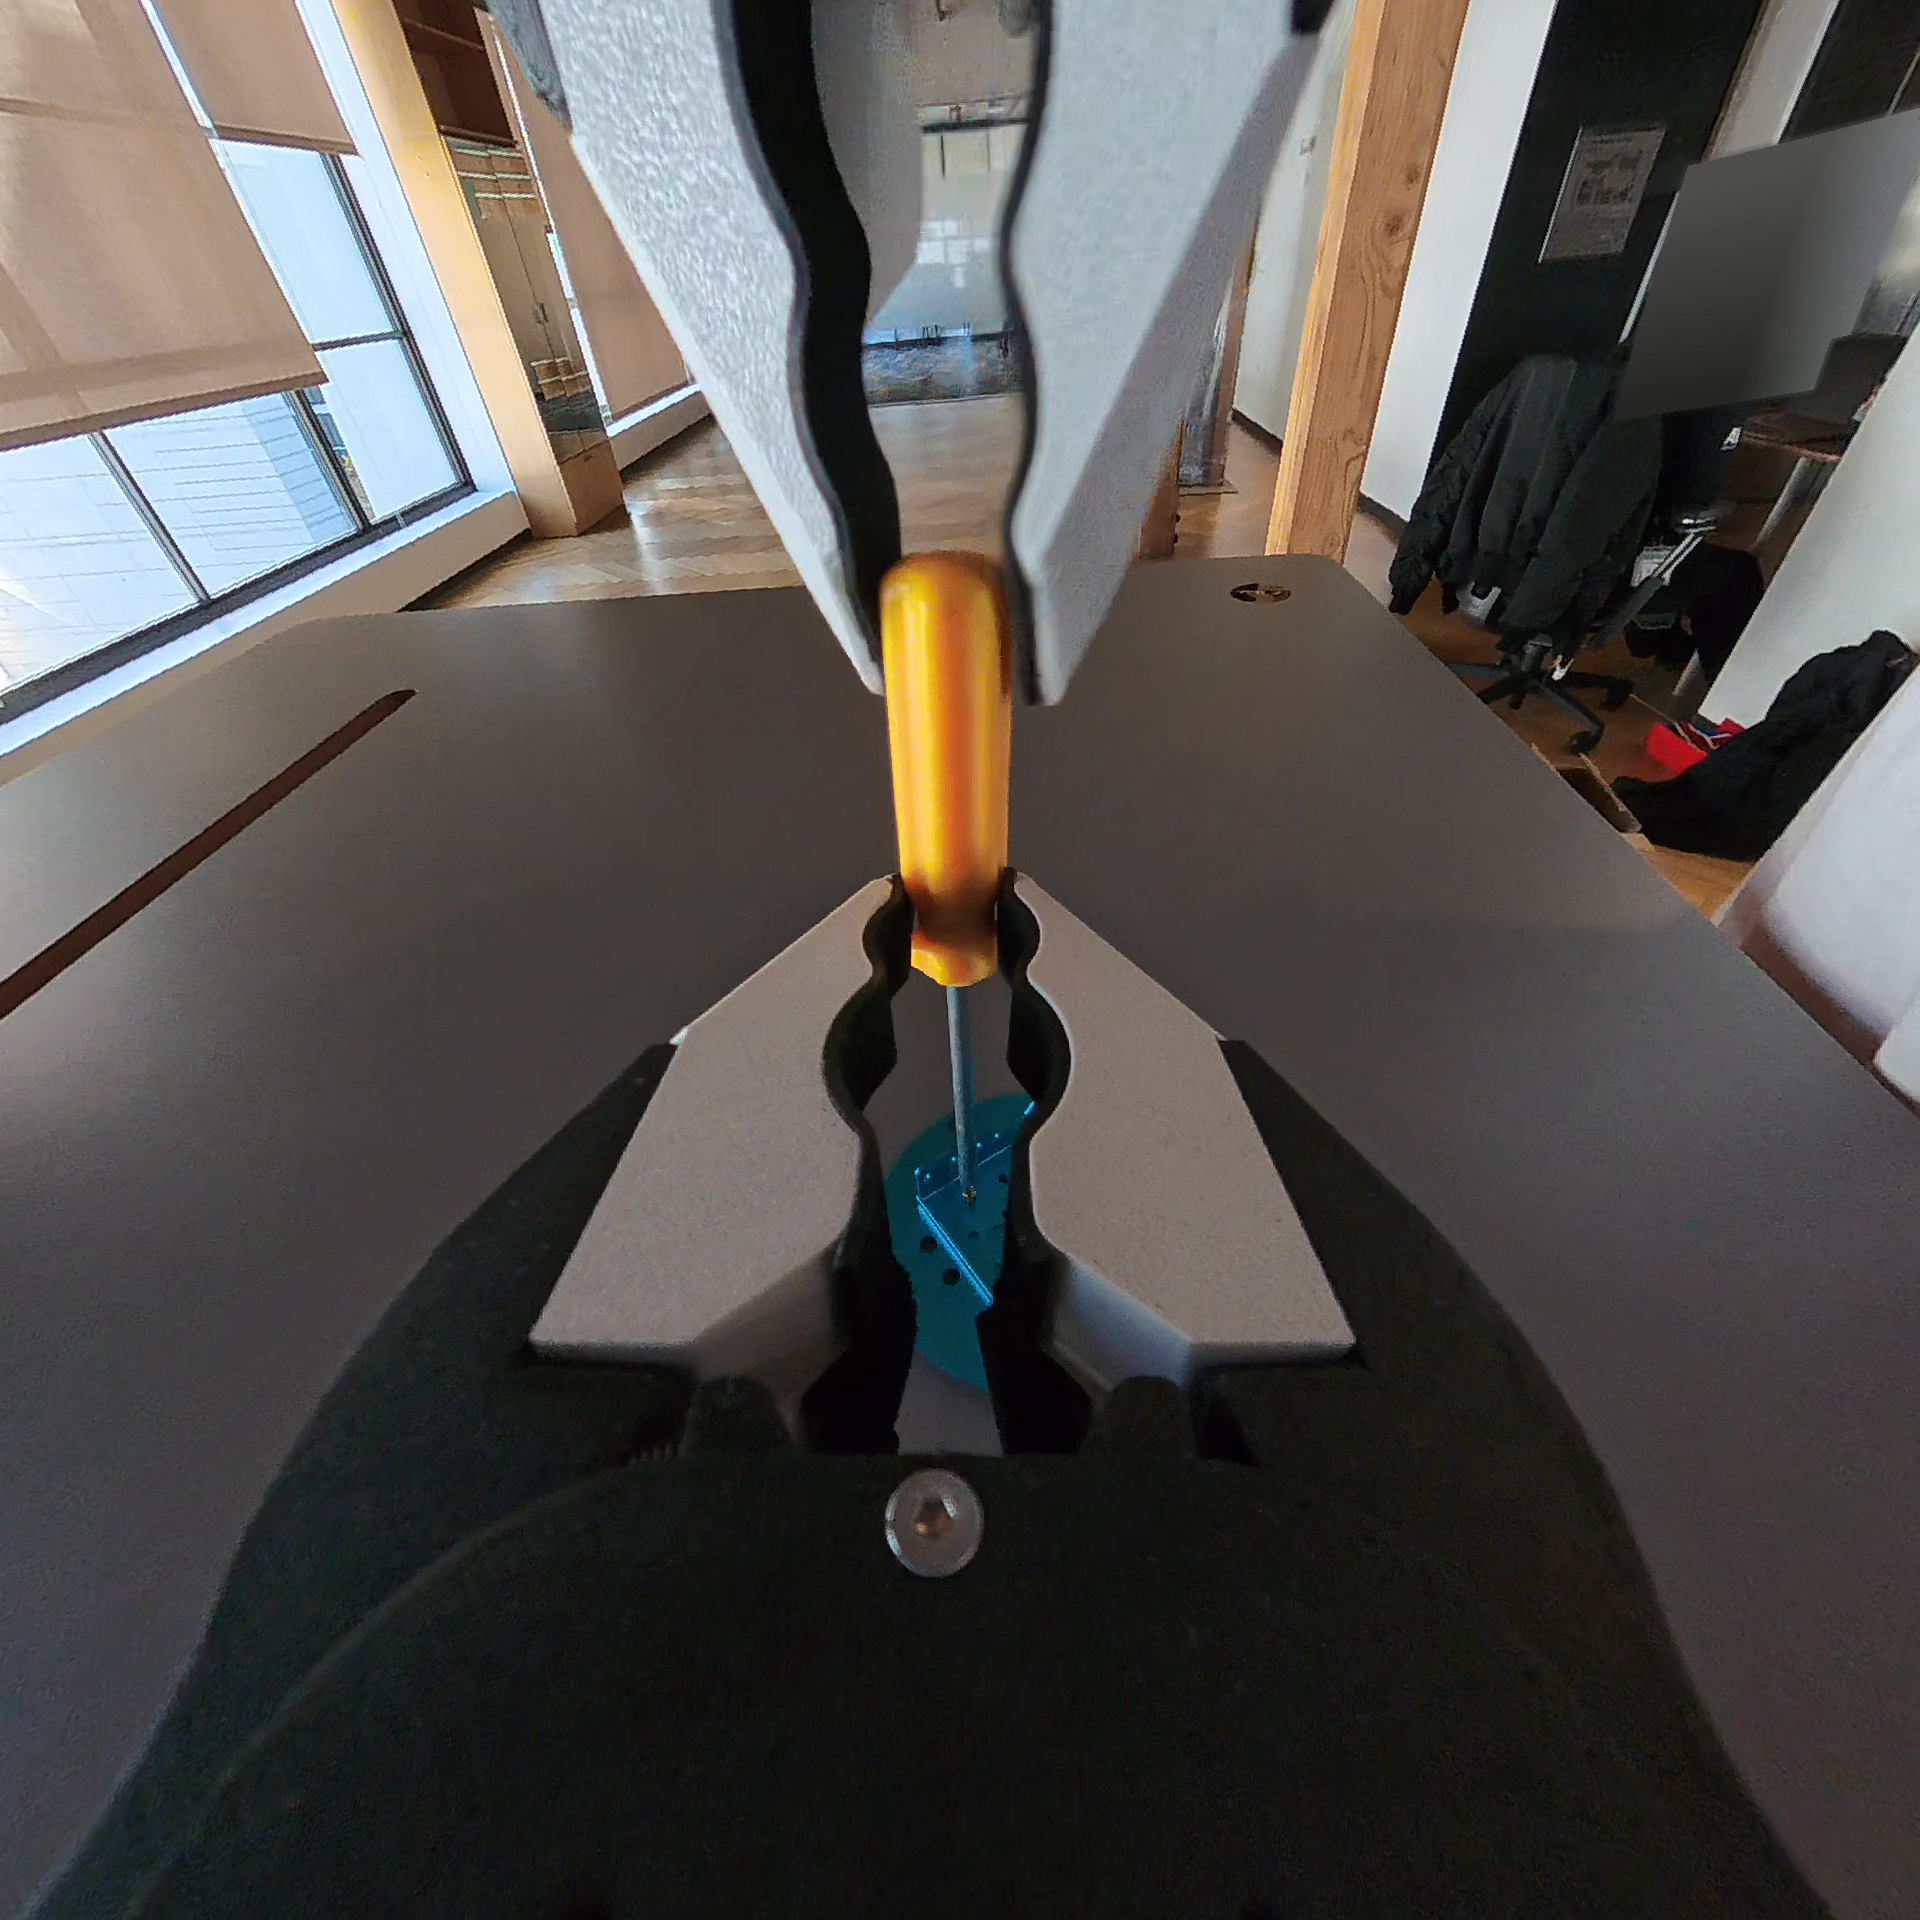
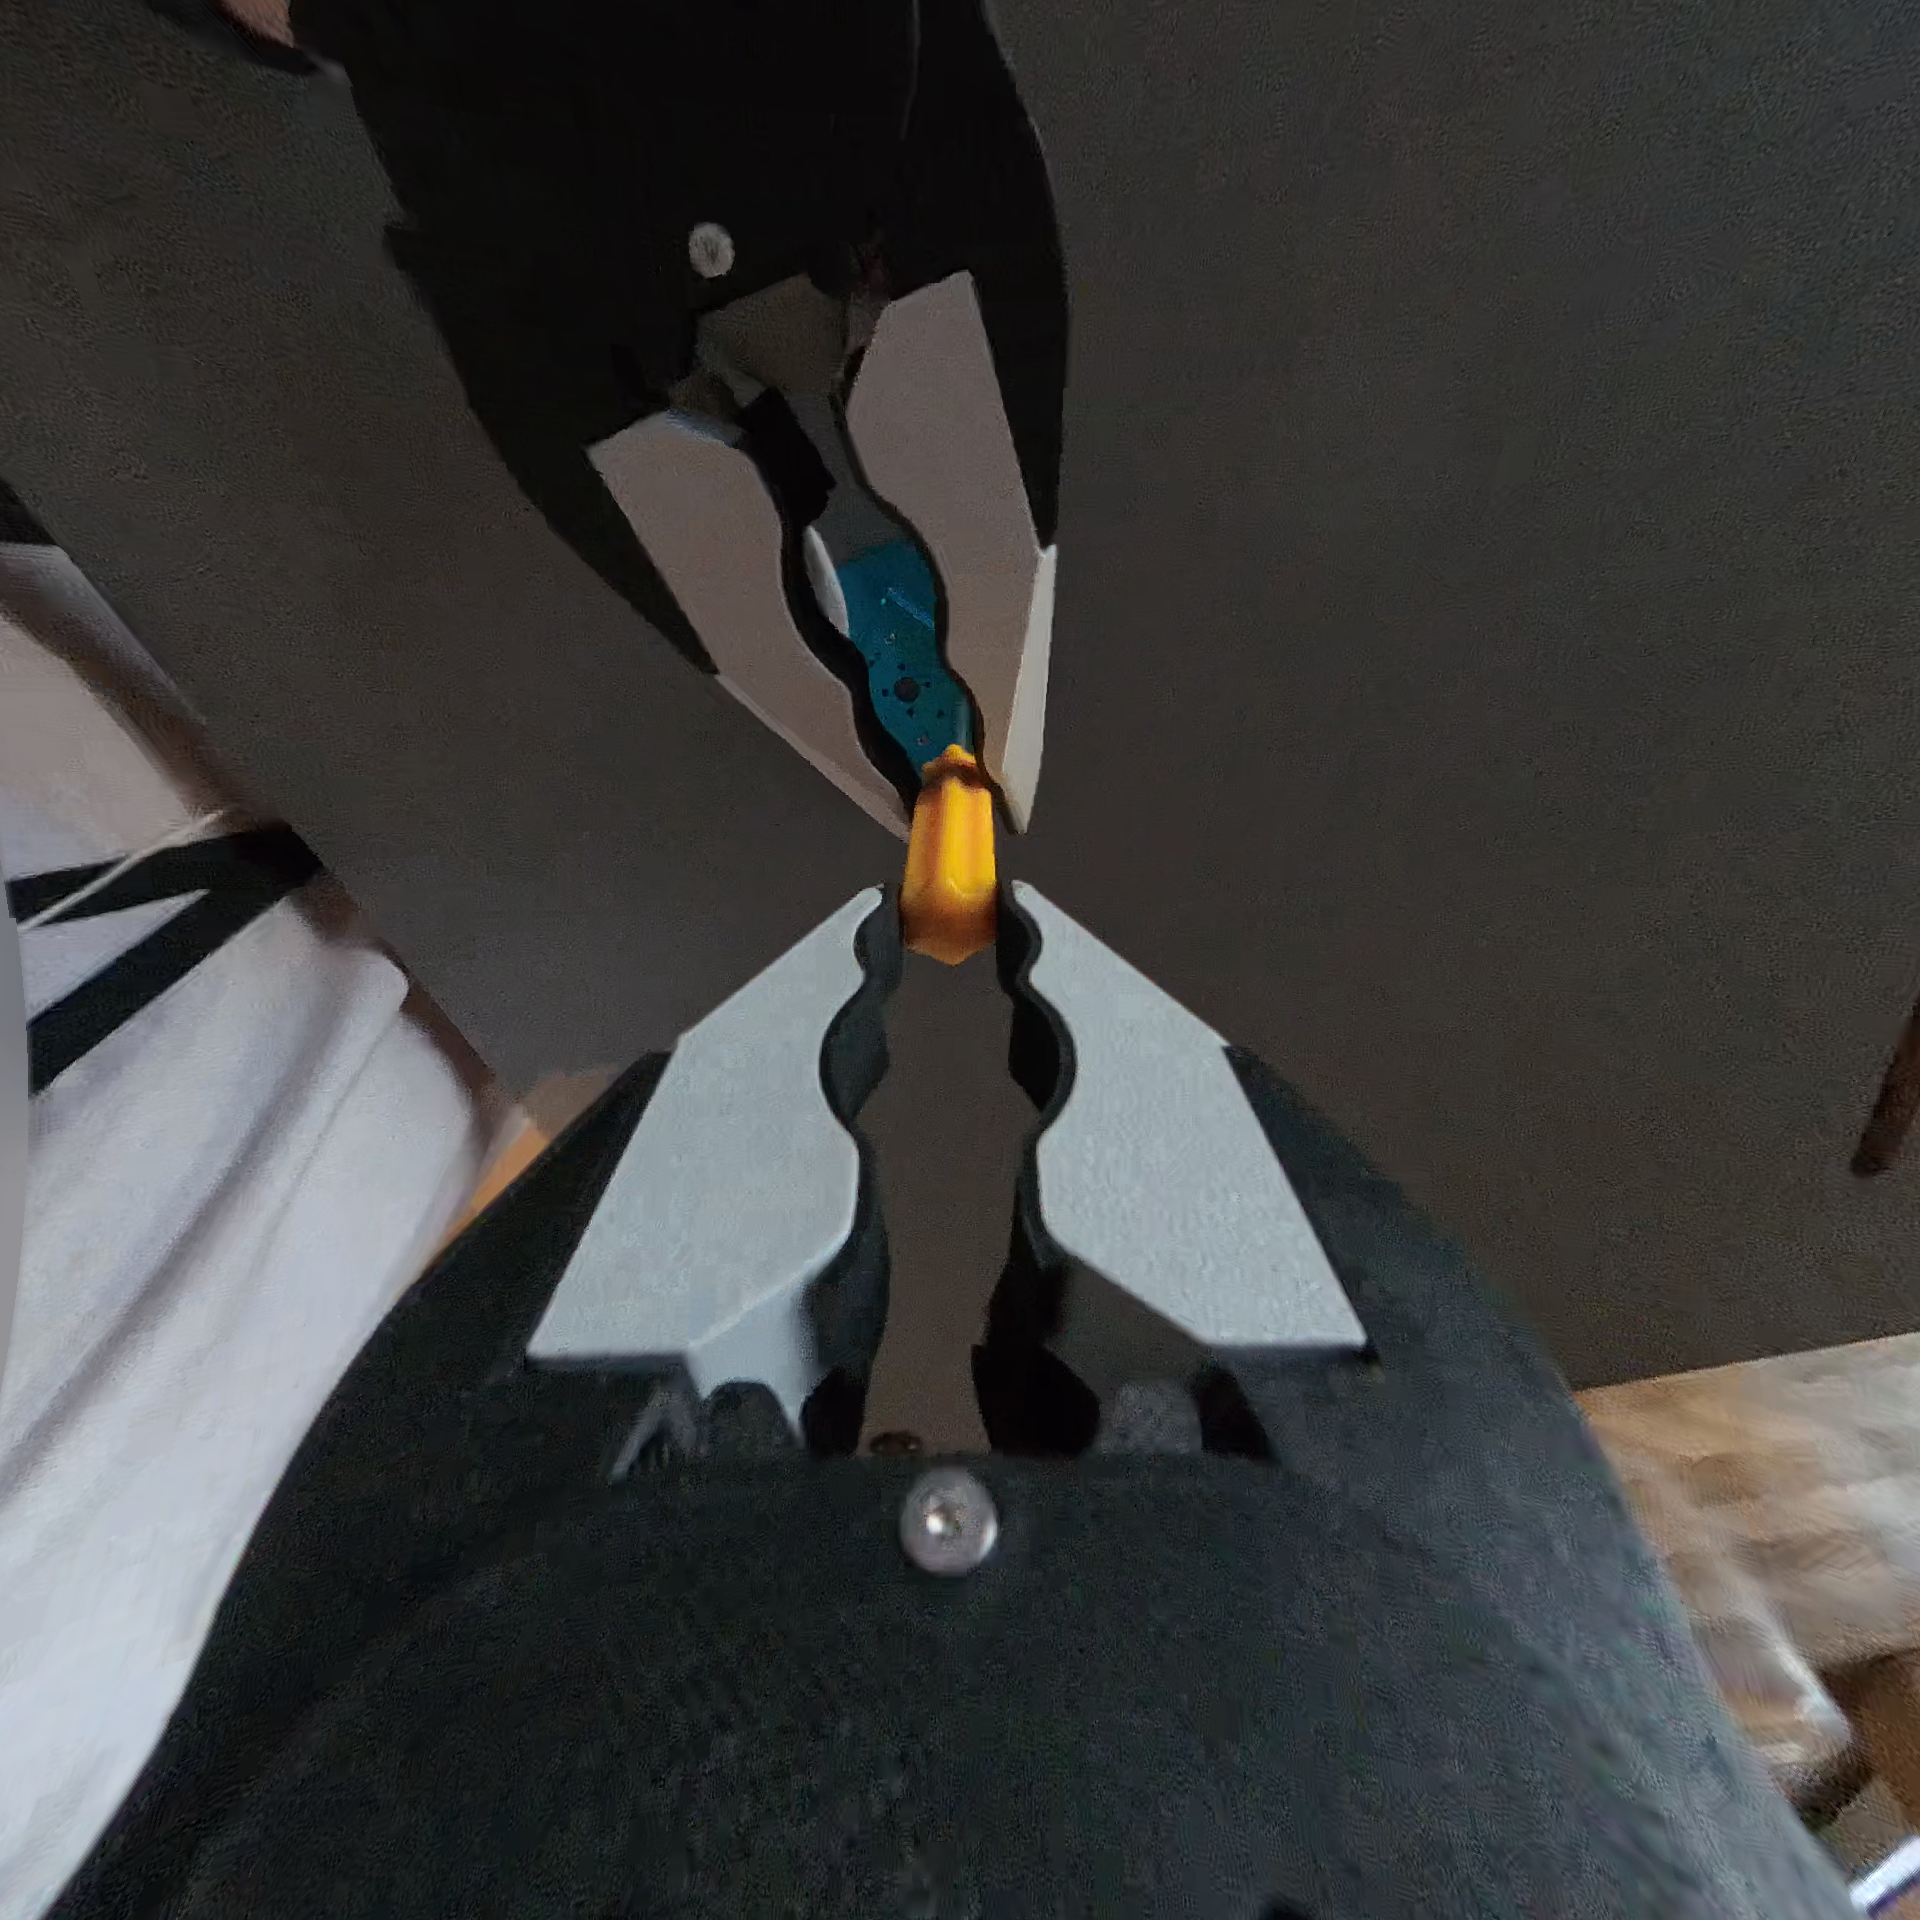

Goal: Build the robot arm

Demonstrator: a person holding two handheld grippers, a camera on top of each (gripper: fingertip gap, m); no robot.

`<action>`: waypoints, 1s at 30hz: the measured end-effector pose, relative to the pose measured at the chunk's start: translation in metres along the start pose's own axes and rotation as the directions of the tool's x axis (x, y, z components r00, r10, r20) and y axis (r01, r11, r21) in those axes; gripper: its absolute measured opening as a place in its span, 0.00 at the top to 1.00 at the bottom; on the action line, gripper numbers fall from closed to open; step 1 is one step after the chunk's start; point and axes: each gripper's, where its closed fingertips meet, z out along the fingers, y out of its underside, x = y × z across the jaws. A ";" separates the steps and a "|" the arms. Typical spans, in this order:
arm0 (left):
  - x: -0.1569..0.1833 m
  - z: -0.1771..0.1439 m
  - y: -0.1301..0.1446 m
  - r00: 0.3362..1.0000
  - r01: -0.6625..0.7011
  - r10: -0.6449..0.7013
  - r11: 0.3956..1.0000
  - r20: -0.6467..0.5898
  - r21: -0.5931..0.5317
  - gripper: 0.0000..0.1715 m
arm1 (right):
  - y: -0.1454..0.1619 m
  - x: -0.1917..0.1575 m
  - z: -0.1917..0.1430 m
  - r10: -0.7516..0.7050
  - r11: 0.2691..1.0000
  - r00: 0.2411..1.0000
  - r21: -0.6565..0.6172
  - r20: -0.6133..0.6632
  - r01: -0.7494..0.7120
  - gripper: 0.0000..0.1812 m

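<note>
The left gripper [image 1: 951, 894] clamps the lower end of an orange-handled screwdriver [image 1: 945, 769], which stands upright over the dark table [image 1: 520, 883]. The right gripper [image 1: 940, 634] grips the handle's top from above. The screwdriver's thin shaft points down to a small screw on a blue bracket [image 1: 951, 1210] on a round blue perforated plate [image 1: 951, 1320].

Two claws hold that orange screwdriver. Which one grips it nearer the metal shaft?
The left gripper: it pinches the screwdriver's handle at its lower end, by the shaft, above the blue disc. The right gripper clamps the rounded top.
</note>
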 end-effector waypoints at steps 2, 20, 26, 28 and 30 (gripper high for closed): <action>0.000 0.000 0.000 1.000 0.002 -0.002 1.000 -0.004 0.000 0.92 | 0.002 -0.006 0.000 -0.225 0.974 0.974 -0.002 0.017 0.225 0.84; 0.001 0.004 0.001 1.000 -0.015 0.016 1.000 0.012 -0.021 0.91 | 0.001 0.000 0.002 0.079 0.994 0.997 0.069 0.005 -0.079 0.90; 0.004 0.003 0.001 0.999 -0.042 0.042 0.999 -0.002 -0.028 0.92 | 0.009 -0.006 0.005 -0.361 0.933 0.928 -0.030 -0.091 0.359 0.82; 0.005 0.003 0.001 0.999 -0.045 0.045 0.999 -0.009 -0.026 0.91 | 0.011 -0.002 0.007 -0.490 0.871 0.860 -0.067 -0.138 0.486 0.87; 0.005 0.003 0.001 0.999 -0.054 0.053 0.998 -0.010 -0.029 0.91 | 0.008 -0.001 0.008 -0.477 0.878 0.868 -0.042 -0.139 0.476 0.92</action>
